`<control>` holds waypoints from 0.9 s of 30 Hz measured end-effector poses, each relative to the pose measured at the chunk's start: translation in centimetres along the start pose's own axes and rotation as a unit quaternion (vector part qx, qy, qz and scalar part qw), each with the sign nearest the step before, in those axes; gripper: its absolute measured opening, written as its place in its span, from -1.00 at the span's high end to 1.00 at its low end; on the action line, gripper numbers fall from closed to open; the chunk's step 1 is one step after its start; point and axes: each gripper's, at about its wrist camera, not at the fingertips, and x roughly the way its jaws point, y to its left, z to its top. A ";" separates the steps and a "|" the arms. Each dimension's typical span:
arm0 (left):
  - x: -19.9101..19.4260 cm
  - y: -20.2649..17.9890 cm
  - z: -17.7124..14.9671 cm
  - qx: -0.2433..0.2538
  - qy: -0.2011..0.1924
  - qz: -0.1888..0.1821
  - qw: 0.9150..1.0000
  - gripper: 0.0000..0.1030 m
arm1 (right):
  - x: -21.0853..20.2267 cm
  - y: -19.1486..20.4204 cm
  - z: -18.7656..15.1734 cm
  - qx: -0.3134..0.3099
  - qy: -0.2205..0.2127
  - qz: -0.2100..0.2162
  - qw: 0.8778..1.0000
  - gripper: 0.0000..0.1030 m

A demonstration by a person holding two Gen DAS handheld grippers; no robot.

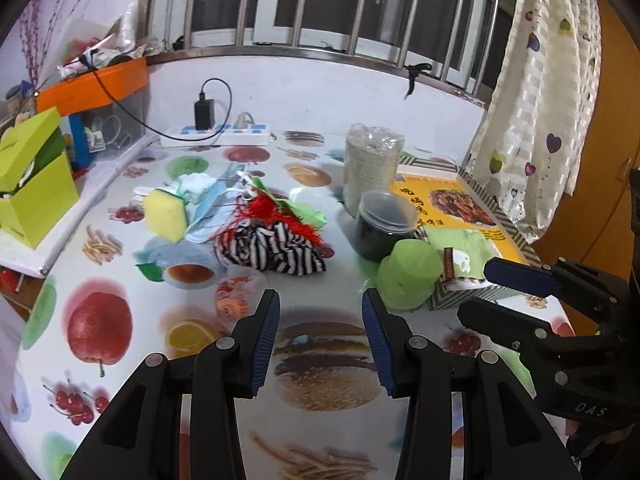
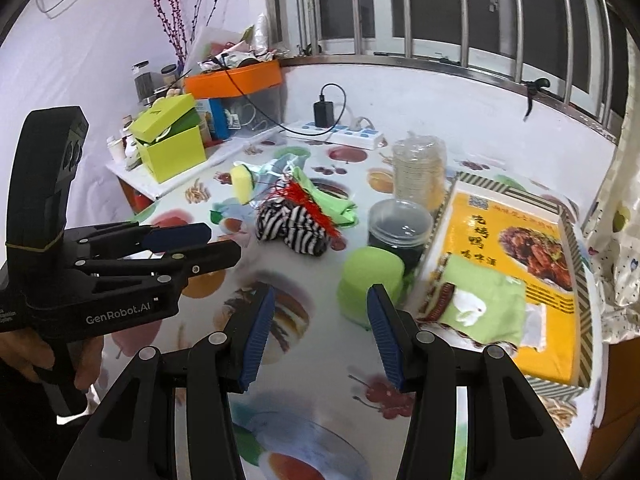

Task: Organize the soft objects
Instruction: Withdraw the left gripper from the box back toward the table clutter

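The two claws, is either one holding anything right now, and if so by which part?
Nothing is held. The left claw and the right claw both stand open above the printed tablecloth, with only bare gap between their pads.

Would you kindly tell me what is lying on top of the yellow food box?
A green cloth with a white patch lies on the yellow food box, beside a small brown packet. Anything under the cloth is hidden.
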 end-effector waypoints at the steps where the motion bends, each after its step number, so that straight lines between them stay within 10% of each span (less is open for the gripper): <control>1: -0.1 0.2 0.0 -0.001 0.000 0.003 1.000 0.19 | 0.1 0.1 0.1 0.001 0.000 0.000 1.000 0.04; 27: 0.0 4.5 -0.6 -0.036 0.008 0.034 0.999 0.19 | 3.0 2.7 2.0 -0.016 0.020 0.024 0.999 0.04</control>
